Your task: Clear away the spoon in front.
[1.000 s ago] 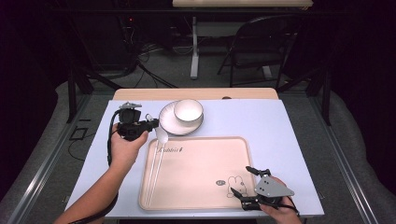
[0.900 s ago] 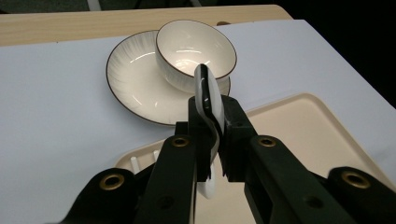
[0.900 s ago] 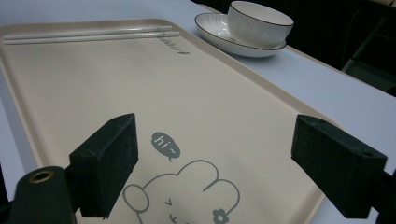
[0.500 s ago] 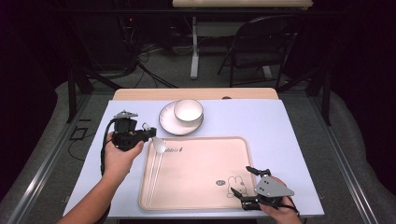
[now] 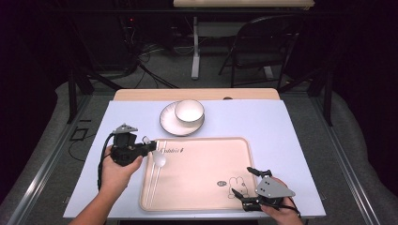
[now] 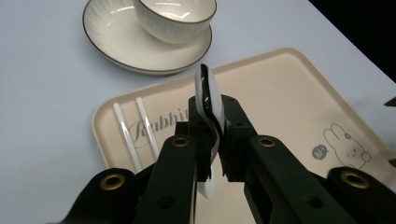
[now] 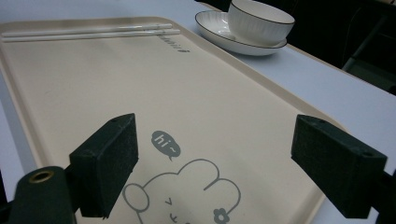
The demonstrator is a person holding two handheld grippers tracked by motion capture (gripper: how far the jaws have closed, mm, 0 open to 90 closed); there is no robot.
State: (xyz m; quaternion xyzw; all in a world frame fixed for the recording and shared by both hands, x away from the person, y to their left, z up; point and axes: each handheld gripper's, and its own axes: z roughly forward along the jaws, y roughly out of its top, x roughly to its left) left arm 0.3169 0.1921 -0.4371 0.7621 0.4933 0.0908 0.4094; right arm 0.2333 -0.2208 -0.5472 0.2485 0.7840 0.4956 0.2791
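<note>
Left claw (image 5: 149, 146) has come back from beside the plate (image 5: 168, 123) toward the near-left of the desk (image 5: 300, 140) and now sits over the tray's (image 5: 197, 178) left edge, carrying the spoon (image 5: 158, 157) with it. Right claw (image 5: 244, 187) hasn't shifted.

Left claw: clamped on the spoon. In the left gripper view the white spoon (image 6: 208, 100) stands edge-on between the jaws, one end sticking out past the tips, the other hanging below the pads. In the high view the spoon's bowl hangs just above the tray's left part, beside the chopsticks (image 5: 152, 180).

Chopsticks: two white sticks, side by side, lying flat along the tray's left edge.

Right claw: jaws wide apart, nothing between them, parked at the tray's near-right corner over the rabbit print (image 7: 187, 196). Right gripper view looks along the tray toward the chopsticks (image 7: 88, 31) at the far end.

Bowl (image 5: 189, 112): upright on the plate, on the desk just beyond the tray's far edge, apart from both claws.
</note>
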